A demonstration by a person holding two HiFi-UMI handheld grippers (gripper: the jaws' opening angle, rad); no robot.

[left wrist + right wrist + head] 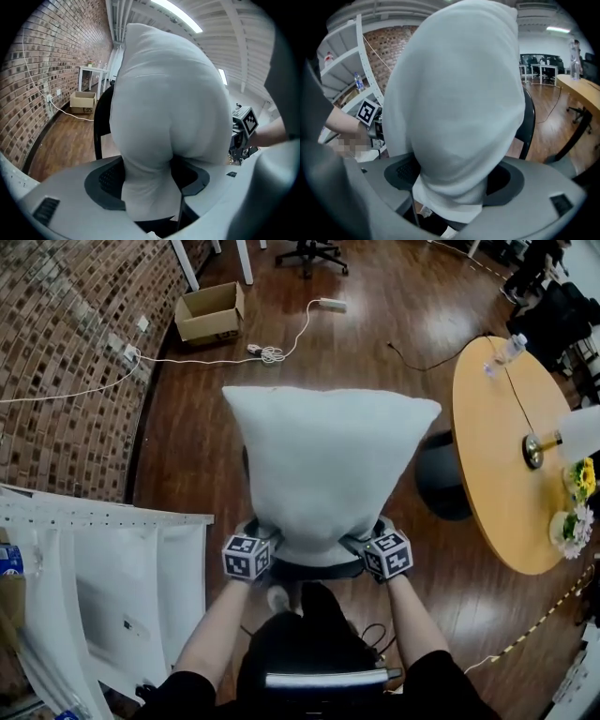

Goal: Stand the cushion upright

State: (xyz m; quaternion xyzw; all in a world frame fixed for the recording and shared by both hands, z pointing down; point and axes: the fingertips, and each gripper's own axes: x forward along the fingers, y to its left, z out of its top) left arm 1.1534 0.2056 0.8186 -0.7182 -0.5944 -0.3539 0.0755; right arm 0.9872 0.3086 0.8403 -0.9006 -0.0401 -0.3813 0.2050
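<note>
Wood floor (187, 456) spreads under and beyond both grippers. Brick wall (66, 362) runs far left of the left gripper. Round wooden table (497, 474) stands right of the right gripper, well apart.

White cushion (323, 460) is directly ahead of both grippers, between them at its lower end, standing on end with the wide top edge farthest from the grippers. It fills most of the left gripper view (164, 103) and the right gripper view (459, 103).

White shelving (112, 559) is left of and behind the left gripper.

Black chair (314, 570) is just under the cushion's lower end, between the two grippers. Its back shows behind the cushion (99, 122) (528, 122). Can't tell whether the cushion rests on the seat or hangs just above it.

Cardboard box (208, 313) lies far ahead of the left gripper, near the wall.

Left gripper (255, 545) is on the cushion's lower left corner. Its jaws pinch bunched fabric, which necks in between them (150, 187).

Right gripper (375, 542) is on the lower right corner. Its jaws clamp that corner, fabric packed between them (450, 183).

Each gripper's marker cube shows in the other's view, just beside the cushion.

Yellow flowers (581, 479) are at the table's right edge, far right of the right gripper. Plastic bottle (506, 351) lies at the table's far end. Power strip (332, 305) with a white cable (300, 329) lies on the floor, far ahead of the grippers.
</note>
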